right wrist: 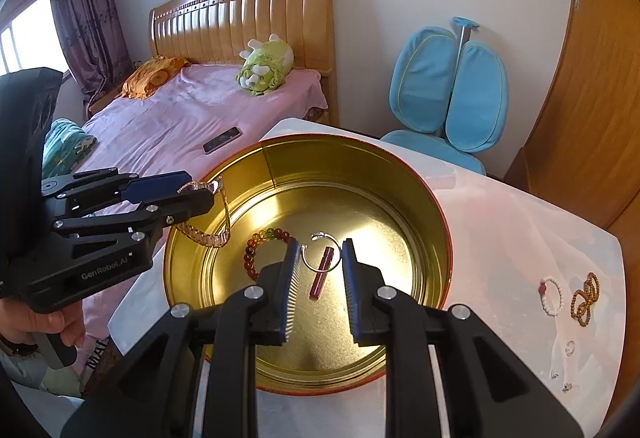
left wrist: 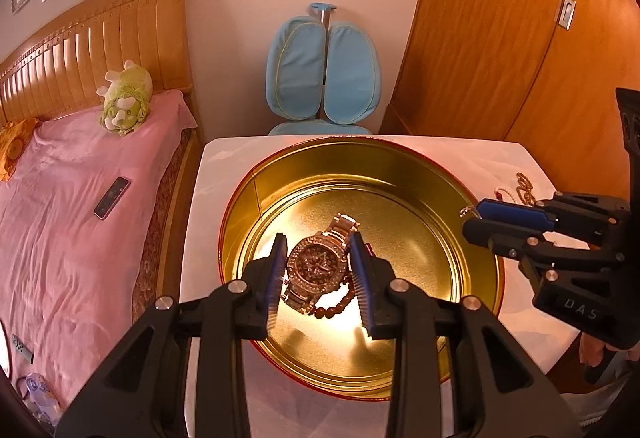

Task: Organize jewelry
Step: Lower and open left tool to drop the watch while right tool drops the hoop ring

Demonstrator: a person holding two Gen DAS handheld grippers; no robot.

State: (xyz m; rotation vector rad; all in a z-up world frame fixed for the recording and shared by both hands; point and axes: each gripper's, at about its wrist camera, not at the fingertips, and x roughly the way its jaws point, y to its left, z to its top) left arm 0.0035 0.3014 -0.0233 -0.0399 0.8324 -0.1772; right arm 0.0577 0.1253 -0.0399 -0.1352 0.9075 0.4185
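Rhinestones crust the round watch that the left gripper fingers clamp above the gold tin, its metal band links dangling. Right wrist view adds what the left hides: the right gripper fingers pinching a thin silver ring over the tin, beaded bracelet and maroon tube on the floor, bead strands on the white bench.
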